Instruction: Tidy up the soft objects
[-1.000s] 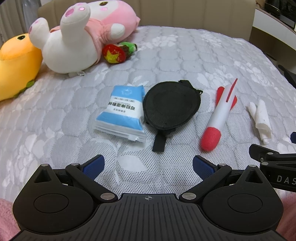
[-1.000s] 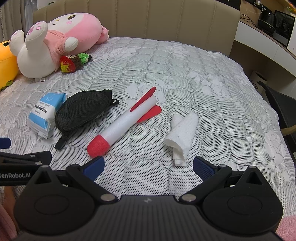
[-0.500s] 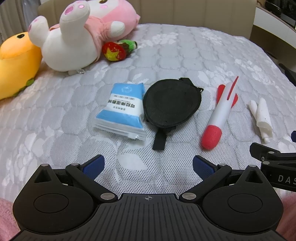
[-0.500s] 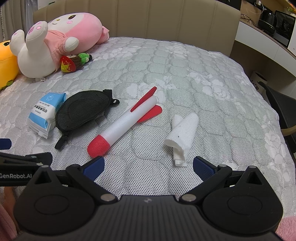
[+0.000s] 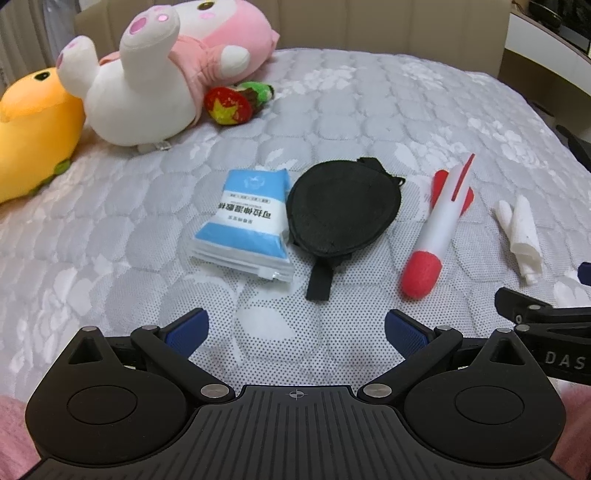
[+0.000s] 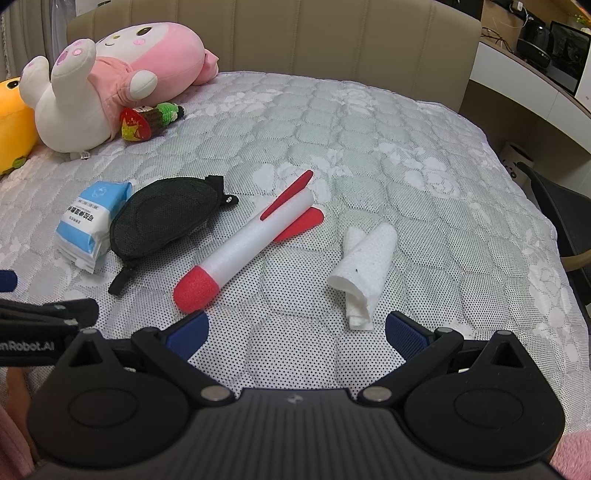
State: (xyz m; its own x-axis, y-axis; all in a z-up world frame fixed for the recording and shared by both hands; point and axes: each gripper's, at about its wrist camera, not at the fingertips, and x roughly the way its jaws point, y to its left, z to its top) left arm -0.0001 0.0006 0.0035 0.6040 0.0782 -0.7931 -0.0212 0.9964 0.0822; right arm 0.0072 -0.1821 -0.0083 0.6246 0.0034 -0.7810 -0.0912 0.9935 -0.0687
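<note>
On the quilted bed lie a blue-and-white tissue pack (image 5: pixel 245 223) (image 6: pixel 88 221), a black mesh pouch (image 5: pixel 341 210) (image 6: pixel 162 216) beside it, a white foam rocket with a red tip (image 5: pixel 439 229) (image 6: pixel 243 243) and a rolled white cloth (image 5: pixel 521 232) (image 6: pixel 364 266). My left gripper (image 5: pixel 295 328) hangs open just short of the pack and pouch. My right gripper (image 6: pixel 295 328) is open too, with the rocket's tip and the cloth's end close ahead. Neither holds anything.
A pink-and-white plush (image 5: pixel 166 70) (image 6: pixel 110 85), an orange plush (image 5: pixel 33 129) (image 6: pixel 11 125) and a small strawberry toy (image 5: pixel 236 101) (image 6: pixel 147 120) sit at the far left by the beige headboard (image 6: pixel 314 33). A desk (image 6: pixel 535 85) and a chair (image 6: pixel 561 218) stand to the right of the bed.
The left gripper has eased forward and down a little, so the pack and pouch look slightly nearer. The right gripper has barely shifted. Both stay open.
</note>
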